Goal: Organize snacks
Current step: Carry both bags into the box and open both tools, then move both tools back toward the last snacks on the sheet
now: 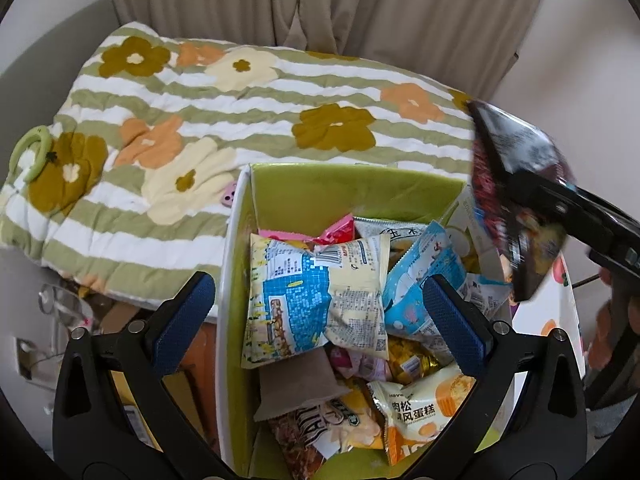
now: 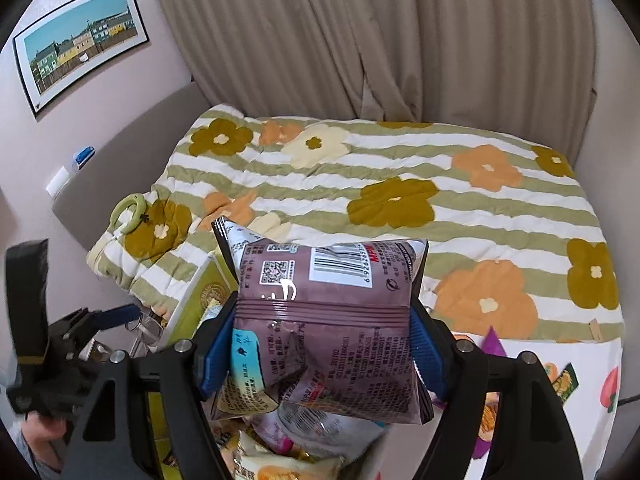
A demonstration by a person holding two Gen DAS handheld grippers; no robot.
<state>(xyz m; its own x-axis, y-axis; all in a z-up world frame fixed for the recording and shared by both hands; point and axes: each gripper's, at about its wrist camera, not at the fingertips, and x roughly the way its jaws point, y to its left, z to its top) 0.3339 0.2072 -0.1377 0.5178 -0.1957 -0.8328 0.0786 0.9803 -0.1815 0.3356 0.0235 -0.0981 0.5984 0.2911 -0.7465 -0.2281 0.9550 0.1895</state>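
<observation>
1. A soft blanket (image 2: 380,184) with green and white stripes and big flowers is spread over the bed.
2. A light green ring (image 1: 29,148) is laid on the blanket, at about 9 o'clock in the left wrist view.
3. A small pink thing (image 1: 229,199) is seen at the blanket's edge; what it is cannot be told.
4. Long beige curtains (image 2: 328,40) are hung behind the bed, at 12 o'clock.
5. A framed picture (image 2: 80,42) of coloured houses is hung on the pink wall (image 2: 100,112), at about 10 o'clock in the right wrist view.
</observation>
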